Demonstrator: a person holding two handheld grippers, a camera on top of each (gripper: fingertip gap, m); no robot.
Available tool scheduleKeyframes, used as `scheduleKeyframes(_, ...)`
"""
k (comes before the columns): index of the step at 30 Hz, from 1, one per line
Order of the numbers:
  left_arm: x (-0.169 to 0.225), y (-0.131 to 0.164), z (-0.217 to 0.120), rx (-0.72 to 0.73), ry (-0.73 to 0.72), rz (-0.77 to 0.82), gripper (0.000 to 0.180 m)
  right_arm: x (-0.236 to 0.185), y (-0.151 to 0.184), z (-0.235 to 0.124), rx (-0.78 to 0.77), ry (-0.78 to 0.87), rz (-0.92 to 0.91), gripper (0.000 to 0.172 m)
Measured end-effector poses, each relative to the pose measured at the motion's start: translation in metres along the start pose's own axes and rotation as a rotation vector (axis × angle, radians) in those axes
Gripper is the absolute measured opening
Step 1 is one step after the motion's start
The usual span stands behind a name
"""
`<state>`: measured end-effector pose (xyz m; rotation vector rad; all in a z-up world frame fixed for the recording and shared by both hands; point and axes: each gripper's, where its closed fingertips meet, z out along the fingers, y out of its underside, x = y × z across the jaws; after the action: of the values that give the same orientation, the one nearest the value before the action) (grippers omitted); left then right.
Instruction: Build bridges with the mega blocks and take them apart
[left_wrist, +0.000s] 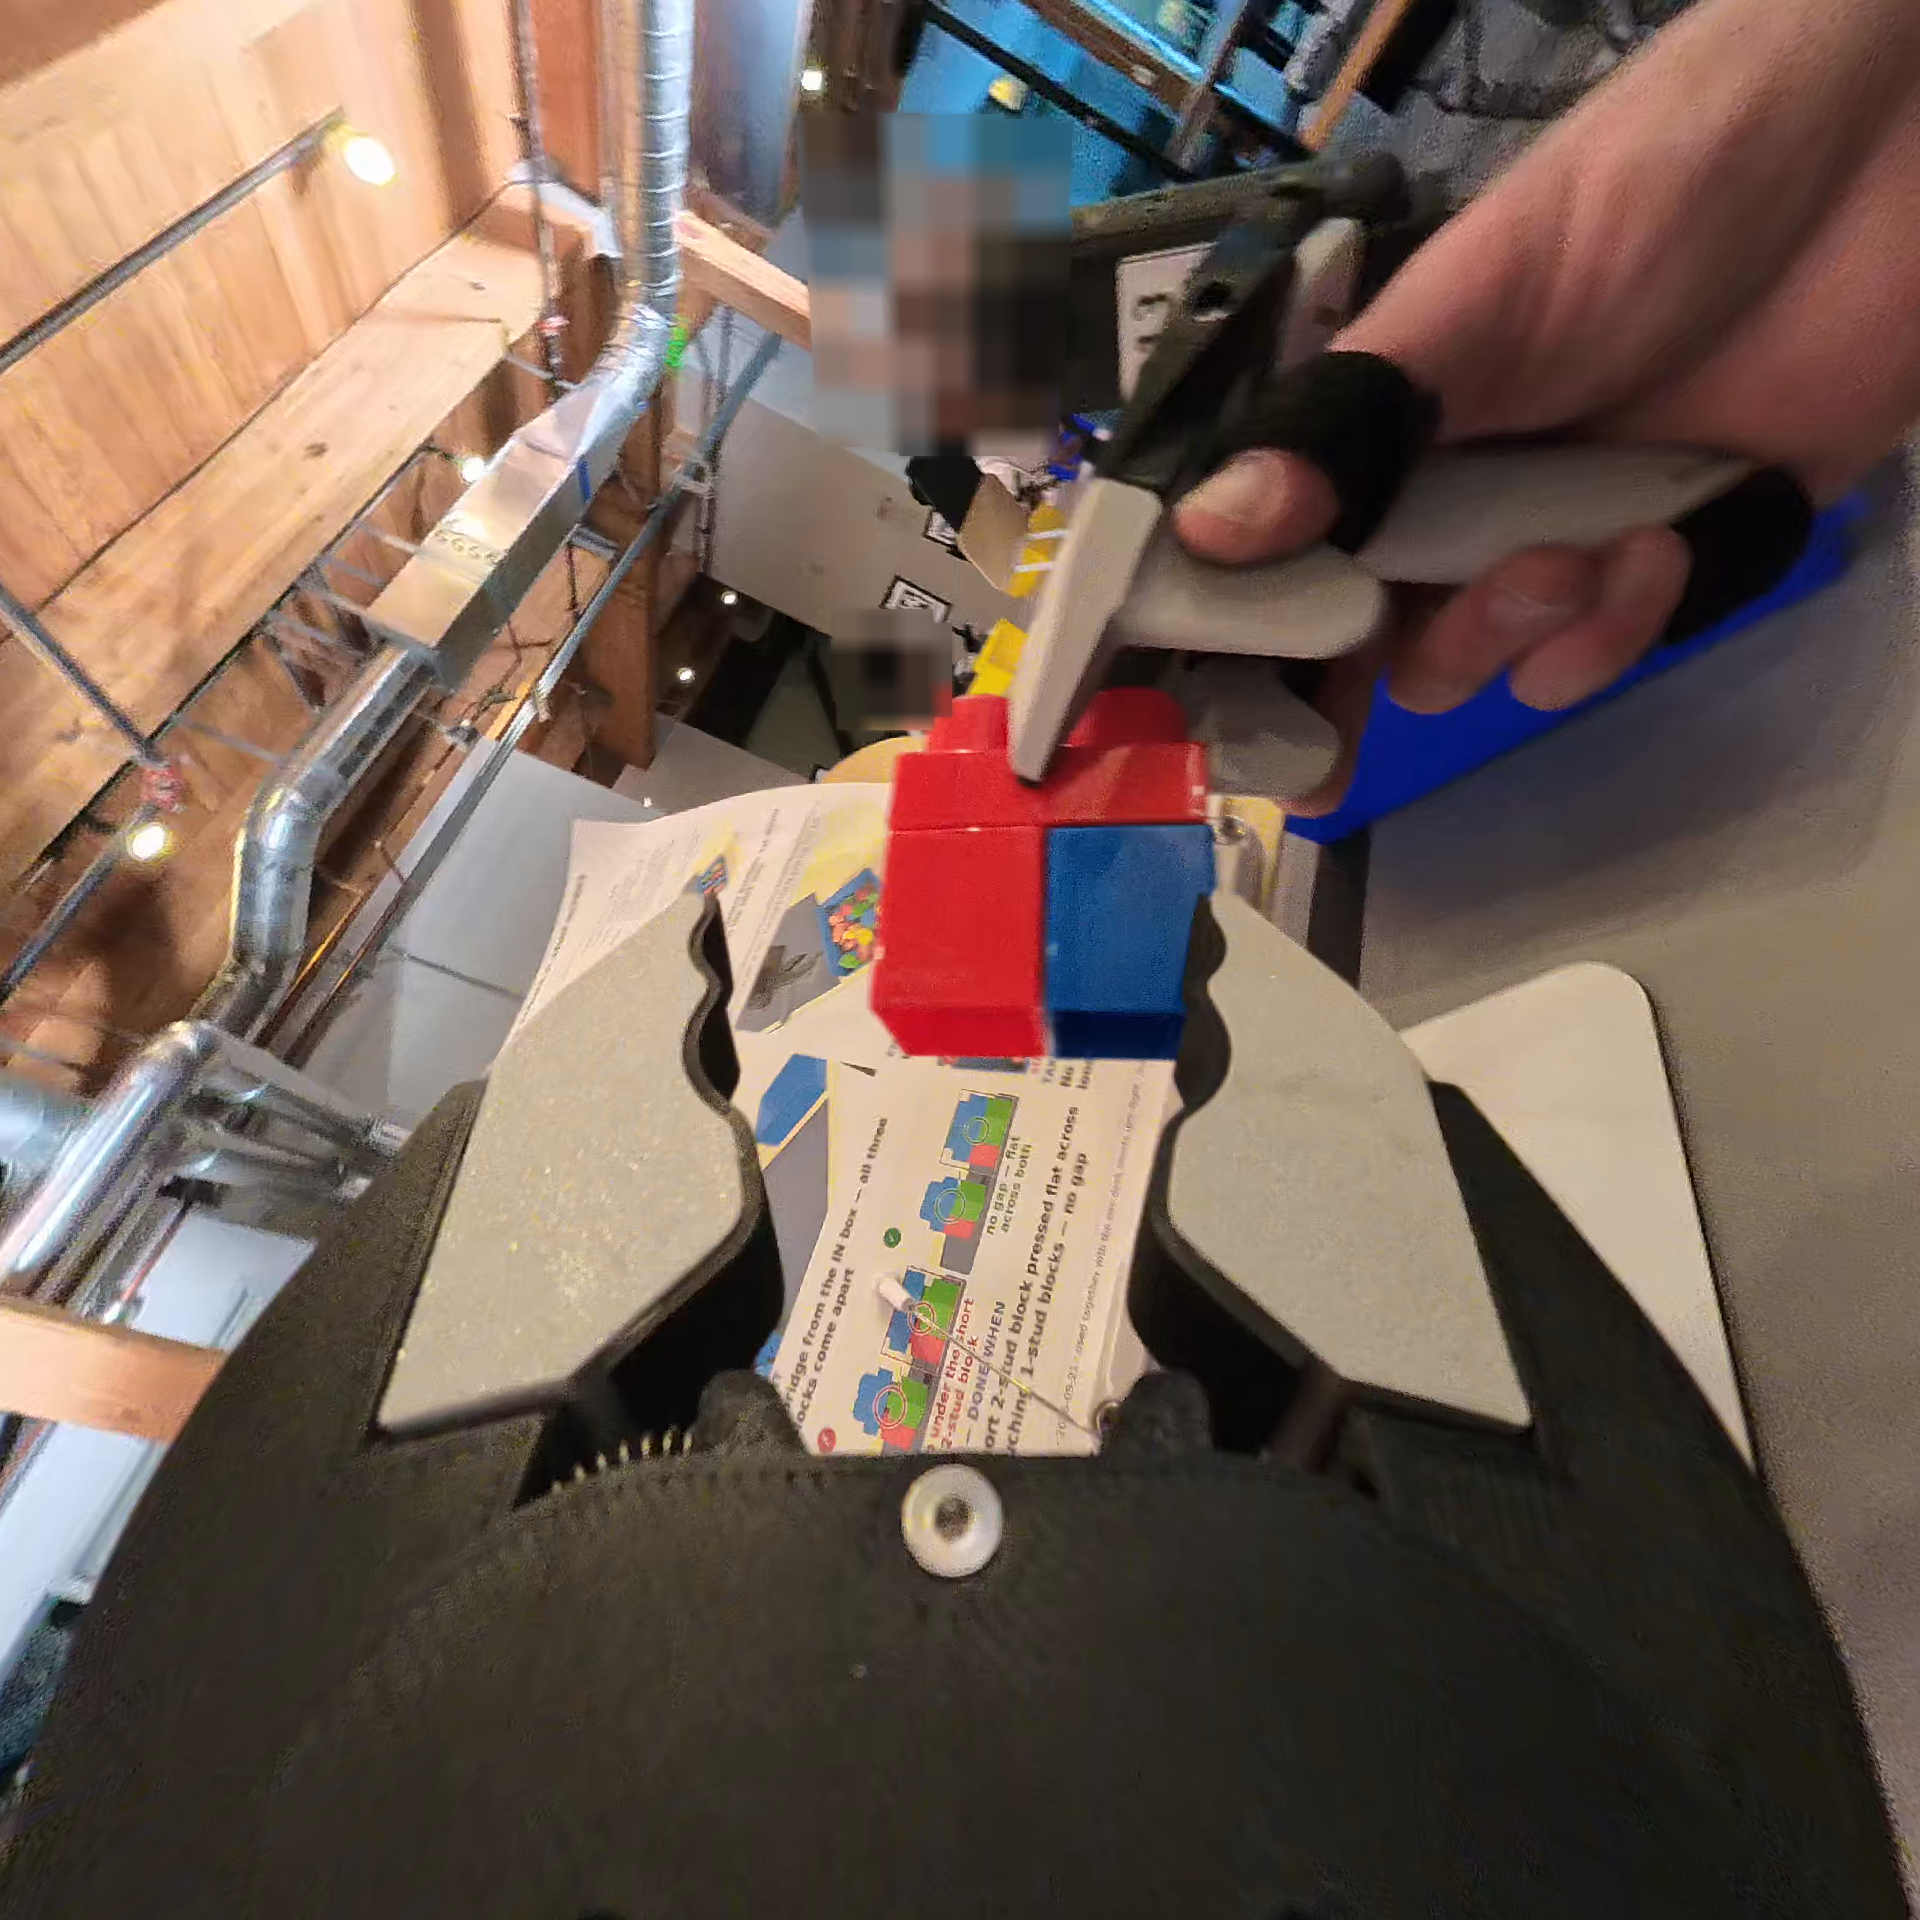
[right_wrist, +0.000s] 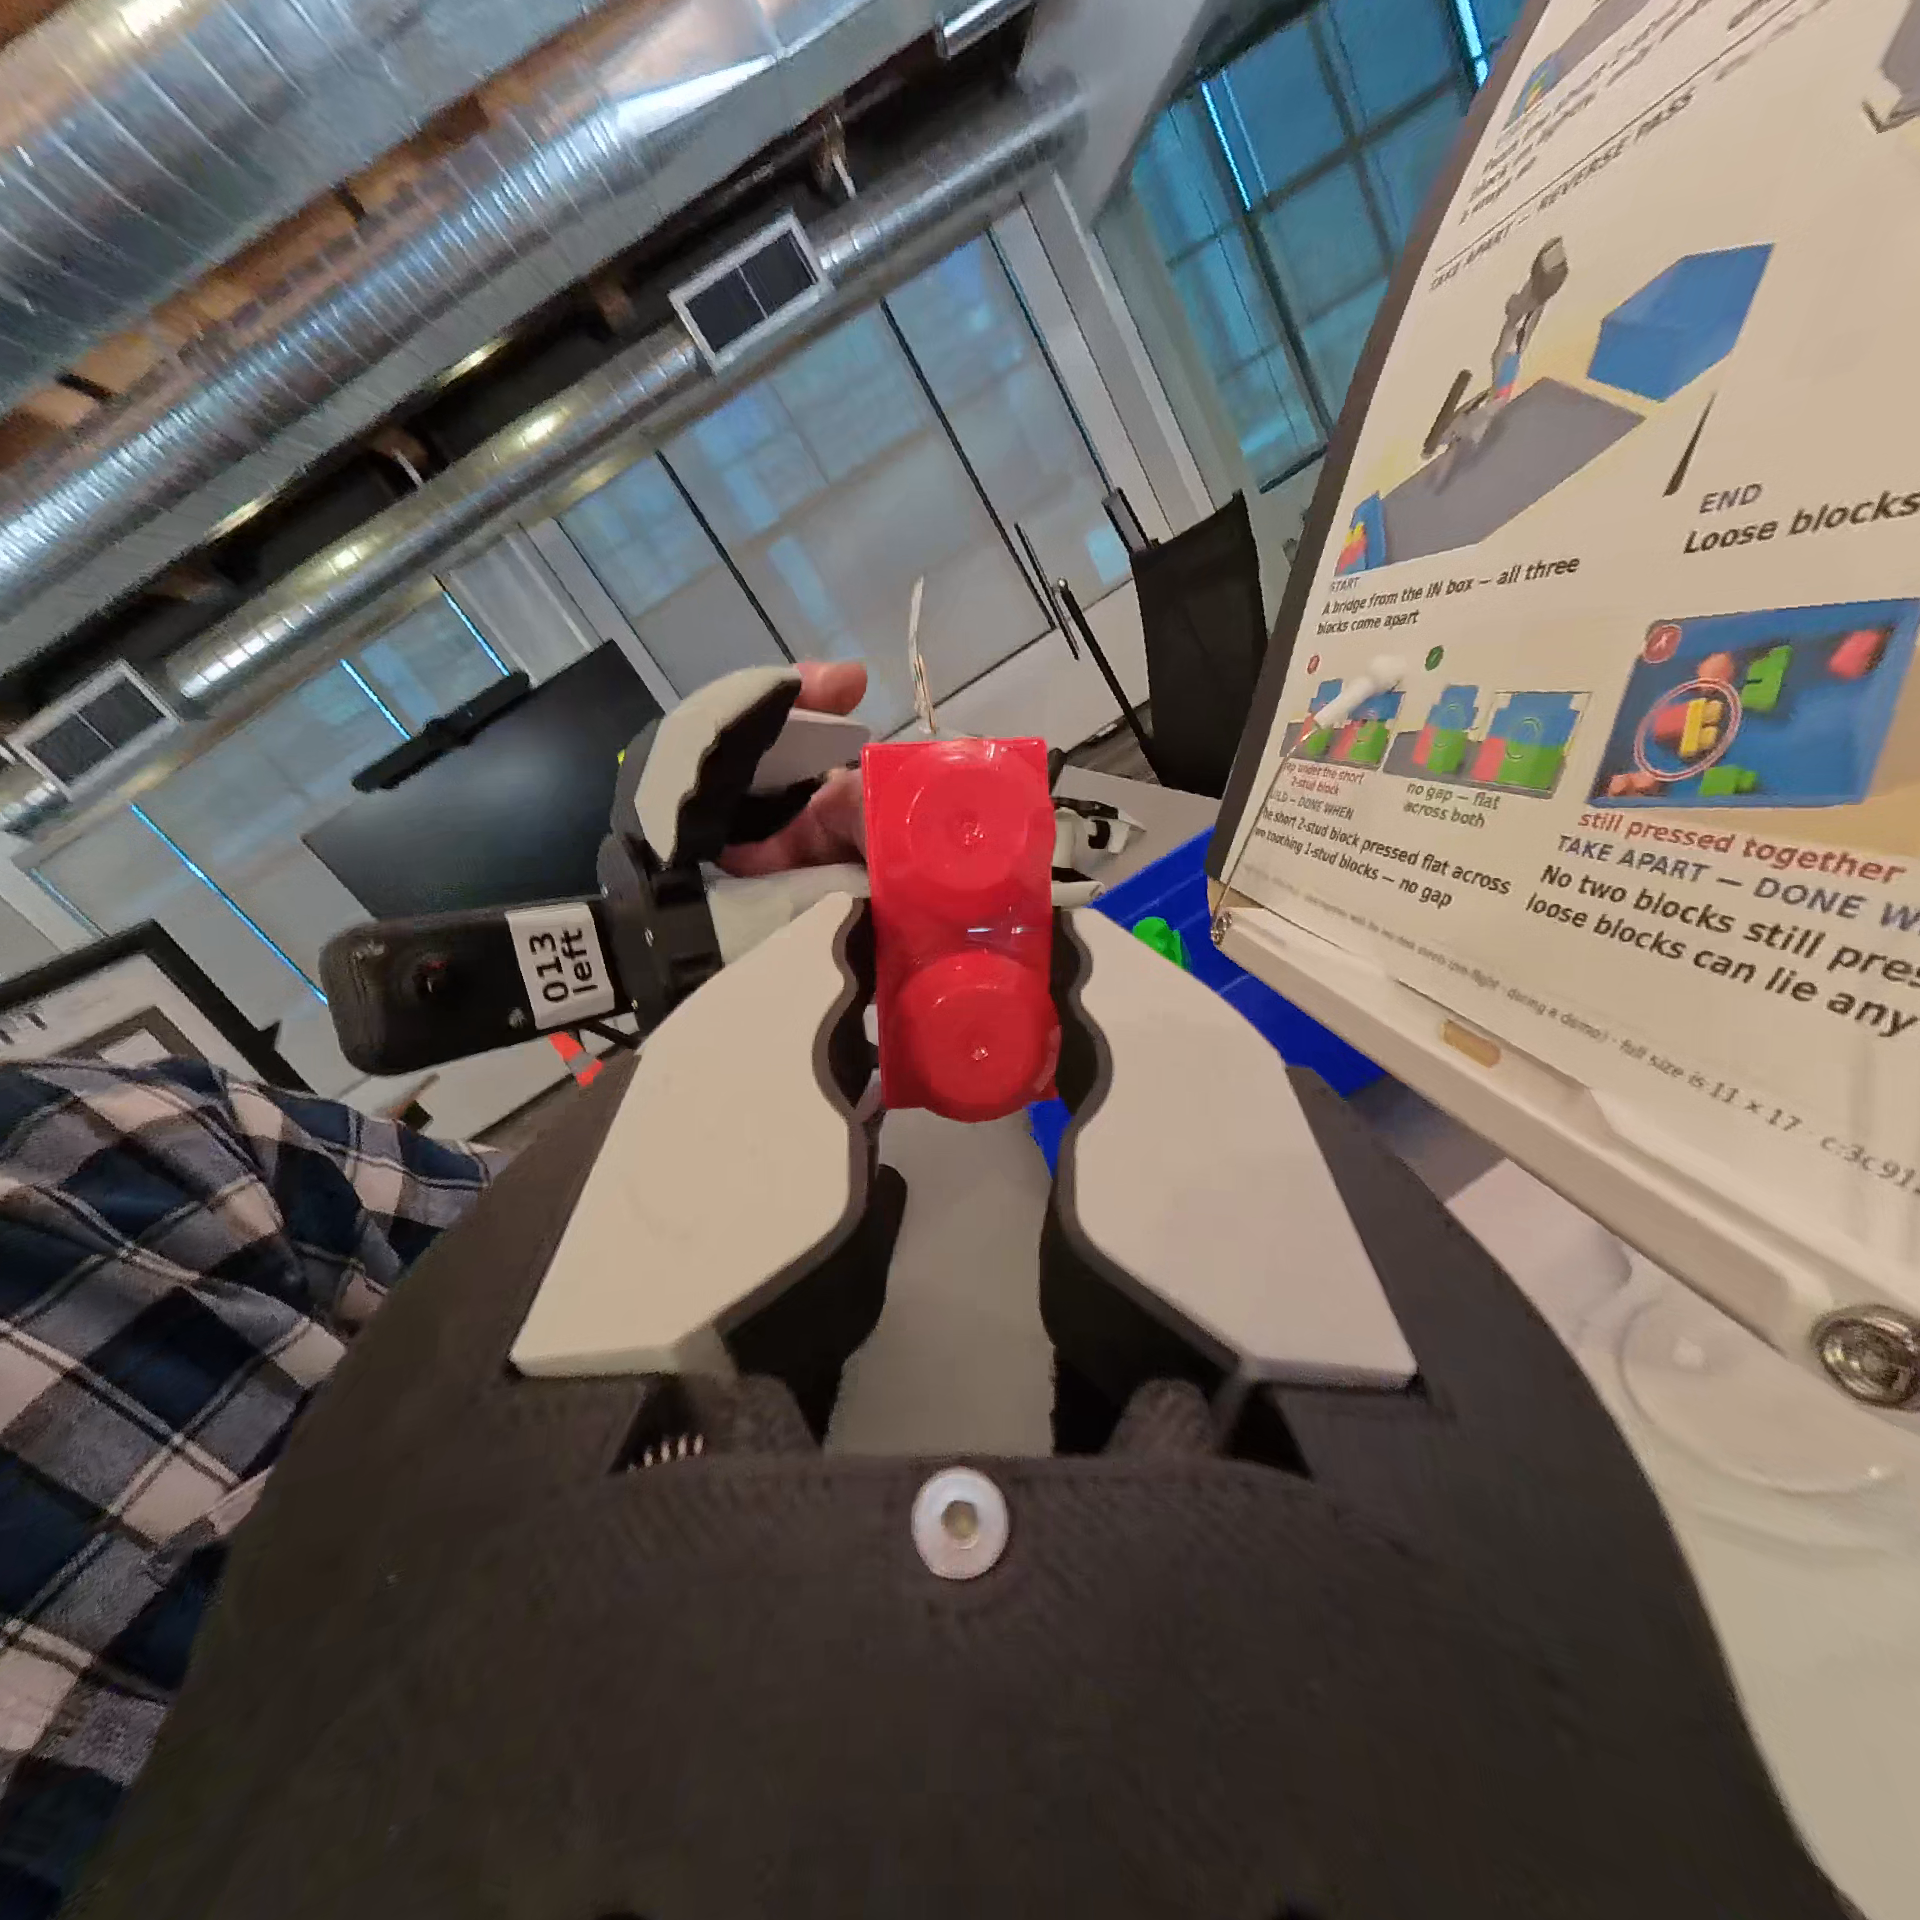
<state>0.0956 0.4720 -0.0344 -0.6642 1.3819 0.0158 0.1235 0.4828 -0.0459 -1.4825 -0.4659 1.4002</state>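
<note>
A: Item one, right gripper (right_wrist: 961, 997)?
B: Fingers closed on the red two-stud block (right_wrist: 961, 914) topping the bridge, held aloft.
A: Left gripper (left_wrist: 956, 997)?
B: Fingers spread wide; red block (left_wrist: 961, 935) and blue block (left_wrist: 1127, 925) between them, ungripped.

— Any room between the left gripper's (left_wrist: 956, 977) fingers?
— Plenty on the red block's (left_wrist: 961, 935) side; the blue block (left_wrist: 1127, 925) sits against the other finger.
— And beyond?
— The right gripper (left_wrist: 1122, 758) clamps the red top block (left_wrist: 1049, 779), closing that way. The instruction board (right_wrist: 1558, 623) walls off one side.
</note>
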Motion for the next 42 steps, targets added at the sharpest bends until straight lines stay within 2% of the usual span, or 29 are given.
scheduleKeyframes(2, 0.004, 0.003, 0.0, -0.016, 0.025, 0.038, 0.088, 0.0, 0.0, 0.0, 0.001, -0.011, 0.016, 0.033)
scheduleKeyframes(5, 0.011, 0.015, 0.005, -0.07, 0.073, 0.019, 0.107, -0.009, -0.003, 0.0, 0.018, -0.081, 0.037, 0.033)
scheduleKeyframes(9, 0.005, -0.006, -0.002, 0.145, 0.074, -0.173, 0.093, -0.018, 0.004, 0.004, -0.014, -0.172, 0.079, 0.033)
scheduleKeyframes(17, 0.014, -0.015, -0.002, 0.263, 0.118, -0.26, 0.078, -0.024, 0.008, 0.01, 0.001, -0.239, 0.128, 0.033)
scheduleKeyframes(24, 0.011, -0.019, -0.007, 0.274, 0.106, -0.261, 0.074, -0.027, 0.008, 0.012, 0.018, -0.267, 0.166, 0.032)
scheduleKeyframes(25, 0.011, -0.019, -0.006, 0.264, 0.105, -0.263, 0.074, -0.028, 0.007, 0.011, 0.022, -0.26, 0.146, 0.034)
scheduleKeyframes(26, 0.011, -0.019, -0.007, 0.269, 0.121, -0.287, 0.074, -0.028, 0.004, 0.01, 0.029, -0.26, 0.137, 0.046)
scheduleKeyframes(29, 0.007, -0.024, -0.011, 0.324, 0.149, -0.384, 0.074, -0.037, 0.008, 0.007, -0.043, -0.315, 0.132, 0.049)
scheduleKeyframes(33, 0.012, -0.033, -0.013, 0.378, 0.217, -0.439, 0.074, -0.046, 0.017, 0.011, -0.096, -0.36, 0.136, 0.037)
scheduleKeyframes(42, 0.022, -0.035, -0.011, 0.357, 0.219, -0.337, 0.082, -0.047, 0.022, 0.01, -0.154, -0.36, 0.166, 0.035)
